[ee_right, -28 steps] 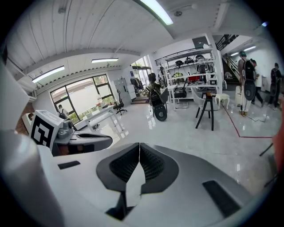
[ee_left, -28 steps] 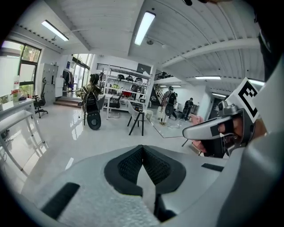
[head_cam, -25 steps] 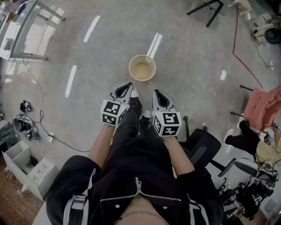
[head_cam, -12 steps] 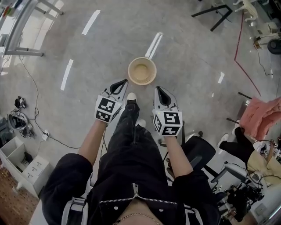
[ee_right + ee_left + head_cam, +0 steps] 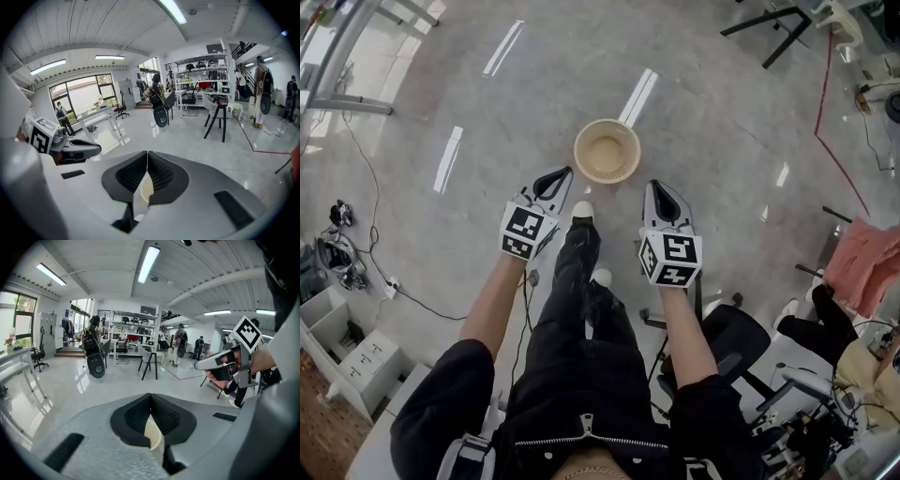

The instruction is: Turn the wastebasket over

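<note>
A beige mesh wastebasket [image 5: 607, 150] stands upright on the grey floor, its mouth facing up. My left gripper [image 5: 563, 175] hangs shut just short of the basket's lower left side, apart from it. My right gripper [image 5: 657, 187] is shut too, a little short of its lower right side. In the left gripper view the jaws [image 5: 150, 395] meet, with a sliver of the basket [image 5: 153, 434] showing below them. The right gripper view shows closed jaws [image 5: 147, 153] and the same pale sliver of basket [image 5: 146, 190]. Neither gripper holds anything.
The person's legs and white shoes [image 5: 581, 210] stand between the grippers, right behind the basket. An office chair [image 5: 736, 328] is at the lower right. Cables [image 5: 394, 281] and a white drawer unit [image 5: 347, 352] lie at the left, a table frame [image 5: 337, 56] at the upper left.
Both grippers have sunk toward the floor, still shut, and the right one has drifted a little to the right. The wastebasket has not moved.
</note>
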Action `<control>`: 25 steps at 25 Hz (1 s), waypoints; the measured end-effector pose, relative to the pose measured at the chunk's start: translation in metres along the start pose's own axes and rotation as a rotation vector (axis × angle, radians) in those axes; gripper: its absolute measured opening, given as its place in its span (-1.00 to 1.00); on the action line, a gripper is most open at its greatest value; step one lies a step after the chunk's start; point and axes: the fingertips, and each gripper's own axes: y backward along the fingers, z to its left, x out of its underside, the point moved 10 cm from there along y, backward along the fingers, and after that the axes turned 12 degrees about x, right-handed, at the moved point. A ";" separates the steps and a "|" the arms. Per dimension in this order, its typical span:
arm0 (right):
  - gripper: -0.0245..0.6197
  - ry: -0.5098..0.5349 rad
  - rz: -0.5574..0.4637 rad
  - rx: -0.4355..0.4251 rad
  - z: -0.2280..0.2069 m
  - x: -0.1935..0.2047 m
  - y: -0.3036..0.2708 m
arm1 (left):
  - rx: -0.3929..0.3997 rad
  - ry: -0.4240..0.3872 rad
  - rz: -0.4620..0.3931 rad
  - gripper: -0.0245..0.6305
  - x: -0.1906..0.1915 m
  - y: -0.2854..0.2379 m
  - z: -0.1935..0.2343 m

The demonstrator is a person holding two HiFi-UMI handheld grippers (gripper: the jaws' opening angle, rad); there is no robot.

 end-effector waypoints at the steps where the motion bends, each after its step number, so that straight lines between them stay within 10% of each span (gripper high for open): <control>1: -0.89 0.005 -0.004 0.000 -0.005 0.009 -0.007 | -0.004 -0.004 -0.001 -0.91 0.009 -0.008 0.000; 25: -0.89 0.019 -0.140 0.025 -0.046 0.266 -0.201 | -0.068 -0.127 -0.099 -0.91 0.263 -0.163 0.072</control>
